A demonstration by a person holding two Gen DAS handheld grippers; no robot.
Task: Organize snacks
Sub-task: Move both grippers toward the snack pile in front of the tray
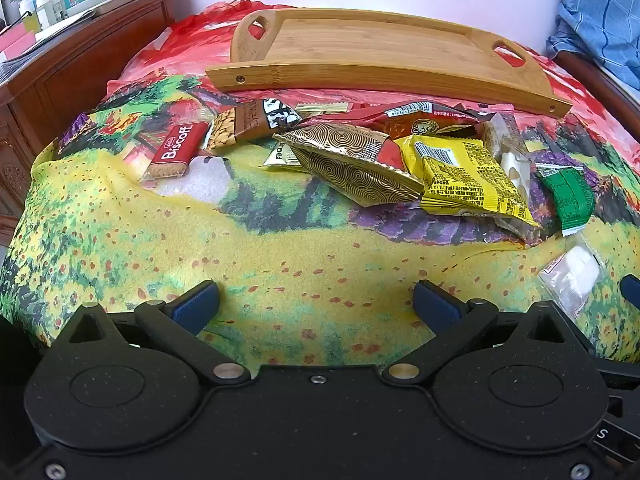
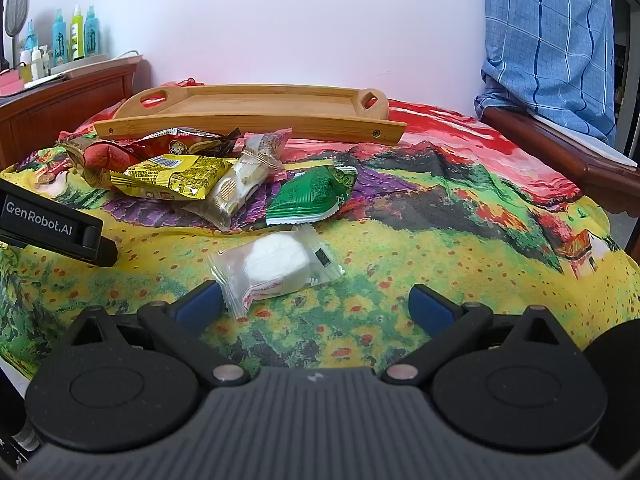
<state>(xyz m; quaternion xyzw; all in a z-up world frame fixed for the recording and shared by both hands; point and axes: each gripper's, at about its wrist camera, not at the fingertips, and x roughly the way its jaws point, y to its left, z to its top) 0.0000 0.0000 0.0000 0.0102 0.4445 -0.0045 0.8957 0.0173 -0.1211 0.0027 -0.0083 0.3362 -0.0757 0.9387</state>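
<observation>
snack packets heaped on a flowered cloth, both grippers spread and holding nothing
the heap, with a yellow packet (image 1: 466,178), a gold-swirl packet (image 1: 352,164) and a green packet (image 2: 312,194), lies just in front of the wooden tray (image 1: 384,46); a clear-wrapped white snack (image 2: 276,266) sits apart, just ahead of the right gripper (image 2: 316,304); the left gripper (image 1: 316,302) hangs over bare cloth (image 1: 280,256)

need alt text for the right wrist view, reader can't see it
An open right gripper hovers over a floral cloth, a clear-wrapped white snack lying just ahead near its left finger. Beyond it lie a green packet, a yellow packet and other wrapped snacks, with an empty wooden tray behind them.
</observation>
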